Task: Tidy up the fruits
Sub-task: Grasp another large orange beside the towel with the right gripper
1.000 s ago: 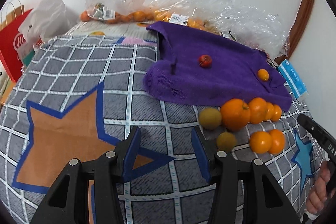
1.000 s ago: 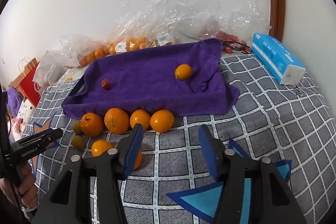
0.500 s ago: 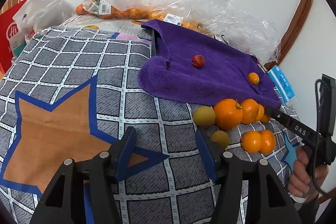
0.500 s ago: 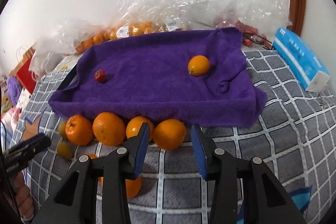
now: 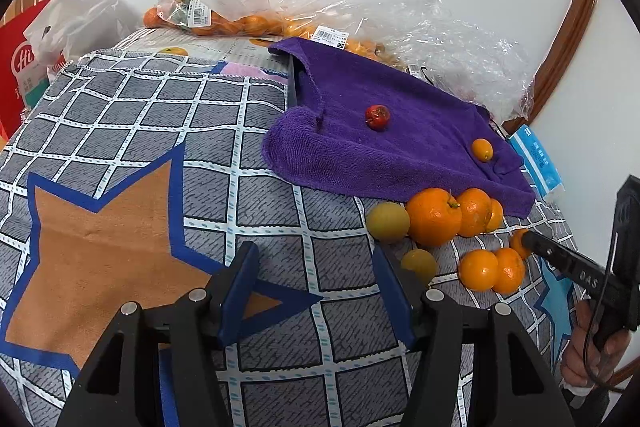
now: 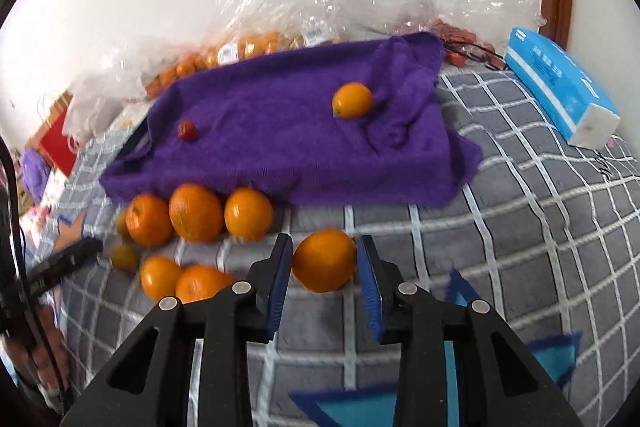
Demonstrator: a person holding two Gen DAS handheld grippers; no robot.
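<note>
Nearest in the right wrist view, the right gripper [image 6: 323, 269] has its blue-padded jaws closed in on a round orange fruit [image 6: 324, 261], one pad pressed on each side of it, so the fruit sits squarely between the jaws, low over the grey checked cloth with blue and orange stars [image 6: 500, 227] that covers the surface. Just beyond and to that fruit's left, a row of three oranges [image 6: 196, 213] lies along the near edge of the rumpled purple towel [image 6: 280, 147], with a pair of smaller oranges [image 6: 182, 279] nearer than the row. In the left wrist view, the left gripper [image 5: 316, 291] hangs over a bare part of the checked cloth with its jaws partly apart and nothing between them; a small yellow-green fruit [image 5: 419, 264] lies just beside its right pad, and a larger yellow-green fruit [image 5: 387, 221] sits next to the row of oranges at the towel's near edge. On the towel itself rest a small red fruit [image 5: 377, 116] and, well apart from it, a small oval orange fruit [image 5: 481, 149]. Beside the towel's right end lies a blue and white tissue pack [image 6: 560, 87]. Behind the towel, against the white wall, clear plastic bags [image 5: 400, 23] hold more orange fruit.
</note>
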